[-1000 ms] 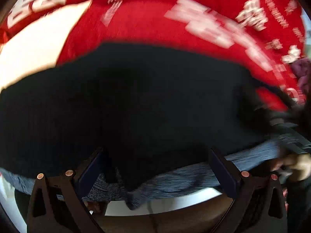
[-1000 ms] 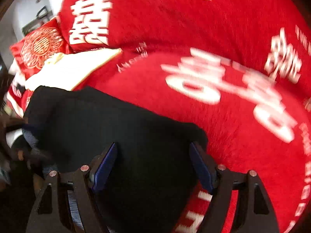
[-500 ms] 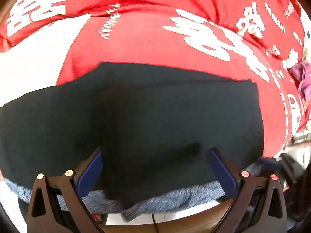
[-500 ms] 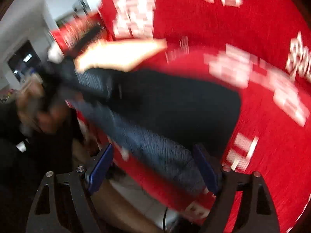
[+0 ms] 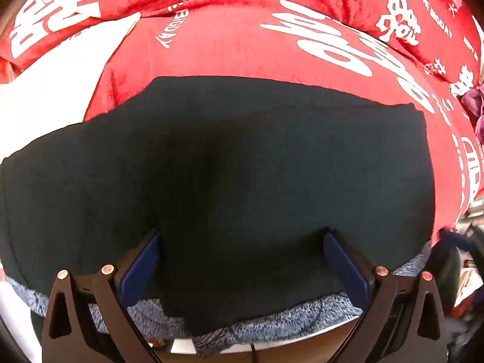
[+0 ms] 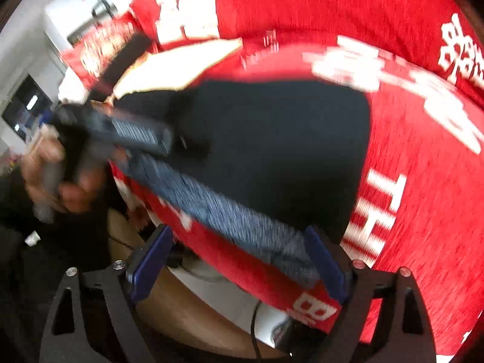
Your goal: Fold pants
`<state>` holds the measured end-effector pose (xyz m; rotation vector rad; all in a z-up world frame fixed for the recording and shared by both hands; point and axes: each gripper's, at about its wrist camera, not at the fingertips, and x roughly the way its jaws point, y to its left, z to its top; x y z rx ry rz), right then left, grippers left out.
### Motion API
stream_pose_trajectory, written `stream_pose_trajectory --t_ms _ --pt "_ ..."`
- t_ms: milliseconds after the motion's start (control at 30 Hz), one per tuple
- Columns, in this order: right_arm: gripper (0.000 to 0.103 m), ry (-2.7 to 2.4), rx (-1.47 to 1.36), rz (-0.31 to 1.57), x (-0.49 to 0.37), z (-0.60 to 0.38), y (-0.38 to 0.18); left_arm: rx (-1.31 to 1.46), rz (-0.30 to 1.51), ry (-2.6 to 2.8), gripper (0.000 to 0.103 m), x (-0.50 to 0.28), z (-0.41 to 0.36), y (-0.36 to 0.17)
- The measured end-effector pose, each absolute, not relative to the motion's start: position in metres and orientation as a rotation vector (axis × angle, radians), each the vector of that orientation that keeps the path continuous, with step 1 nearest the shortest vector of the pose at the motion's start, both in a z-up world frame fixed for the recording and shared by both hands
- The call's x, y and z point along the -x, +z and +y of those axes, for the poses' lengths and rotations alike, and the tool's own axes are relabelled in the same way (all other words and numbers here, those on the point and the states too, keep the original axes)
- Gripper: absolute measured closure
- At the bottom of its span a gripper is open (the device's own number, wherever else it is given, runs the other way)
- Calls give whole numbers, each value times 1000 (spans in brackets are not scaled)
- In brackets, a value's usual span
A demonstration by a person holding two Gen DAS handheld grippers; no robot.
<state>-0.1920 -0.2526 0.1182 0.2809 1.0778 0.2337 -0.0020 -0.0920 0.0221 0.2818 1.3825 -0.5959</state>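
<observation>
The black pants lie folded flat on a red bedspread with white lettering. A mottled grey-blue inner band shows along their near edge. My left gripper hangs open just over the near half of the pants, nothing pinched between its blue pads. In the right wrist view the same pants sit ahead. My right gripper is at the bed's near edge, its jaws opening, with the grey-blue band and bedspread edge seen between the fingers, not gripped. A hand holds the left gripper, blurred.
A white cloth lies on the bed left of the pants, and a purple garment at the far right. Below the bed's edge are a wooden floor and a dark cable. White furniture stands behind.
My right gripper drew back from over the pants to the bed's near edge and its jaws widened. The pants' right end settled flat. The left gripper barely shifted.
</observation>
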Motion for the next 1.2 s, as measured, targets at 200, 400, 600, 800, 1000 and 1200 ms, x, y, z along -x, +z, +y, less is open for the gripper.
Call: stream_pose_trajectory --t_ms 200,400,600,800,1000,1200 --pt "11 130 -197 950 150 -265 145 -233 1371 -596 0 15 -75 32" --pt "10 110 -193 1107 89 -264 91 -316 1355 -597 0 25 -81 19" --pt "5 73 -15 1044 107 -230 114 -287 1381 -625 0 30 -71 16" --pt "1 -41 40 1133 122 -230 86 -303 1359 -615 0 32 -71 15" --pt "1 -73 -5 1054 95 -224 118 -285 1355 -557 0 27 -56 21" --pt "1 -79 95 1150 41 -186 87 -255 1378 -550 0 23 -51 15"
